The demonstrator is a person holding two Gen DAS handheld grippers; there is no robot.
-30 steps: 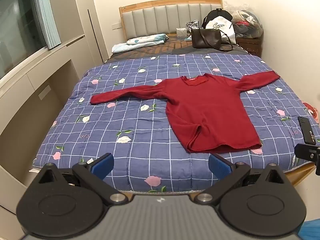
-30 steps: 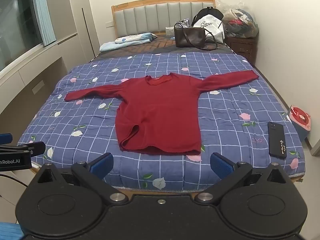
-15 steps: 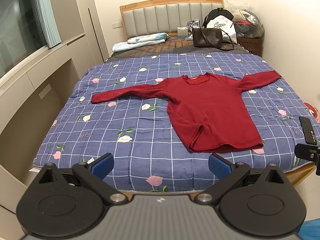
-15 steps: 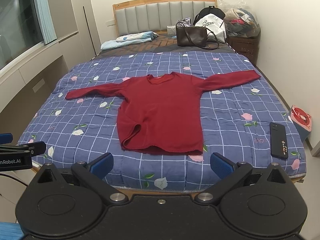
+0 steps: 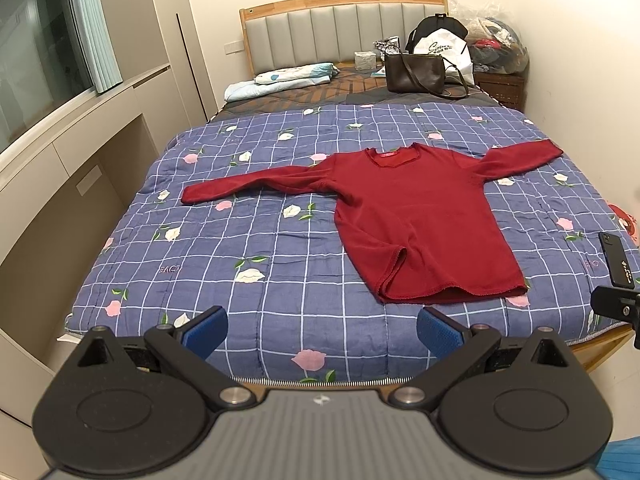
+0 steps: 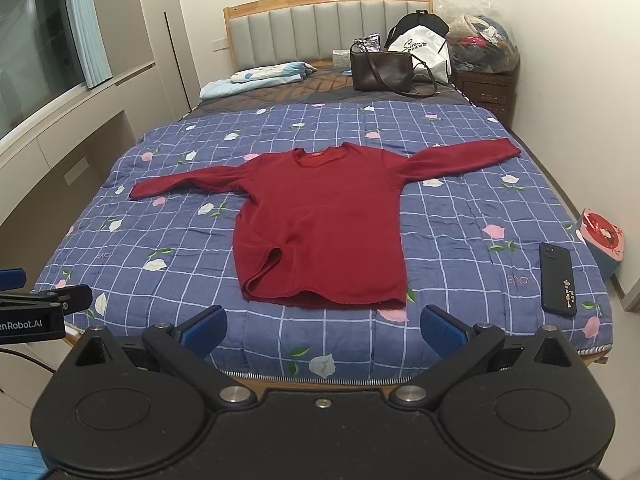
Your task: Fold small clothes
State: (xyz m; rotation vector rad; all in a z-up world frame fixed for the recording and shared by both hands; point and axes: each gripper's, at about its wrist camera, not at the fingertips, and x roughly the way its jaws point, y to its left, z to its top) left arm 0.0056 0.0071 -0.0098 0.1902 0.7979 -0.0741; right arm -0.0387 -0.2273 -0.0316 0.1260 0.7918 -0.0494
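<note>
Blue checked quilt point(image 5: 280, 248) with flowers covers the bed, and it carries pale mirrored letters near its foot edge that I cannot read surely. On it a red sweater point(image 6: 324, 232) lies flat with both sleeves spread, hem toward the foot edge, a black phone point(image 6: 557, 279) near the foot right corner. Both the left tool point(image 5: 322, 332) and right tool point(image 6: 323, 330) are wide apart and hold nothing; "nRobot.AI" is printed on the left one.

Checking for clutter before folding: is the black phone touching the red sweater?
Apart. The right wrist view shows a wide strip of blue quilt between the red sweater and the black phone near the bed's right edge.
</note>
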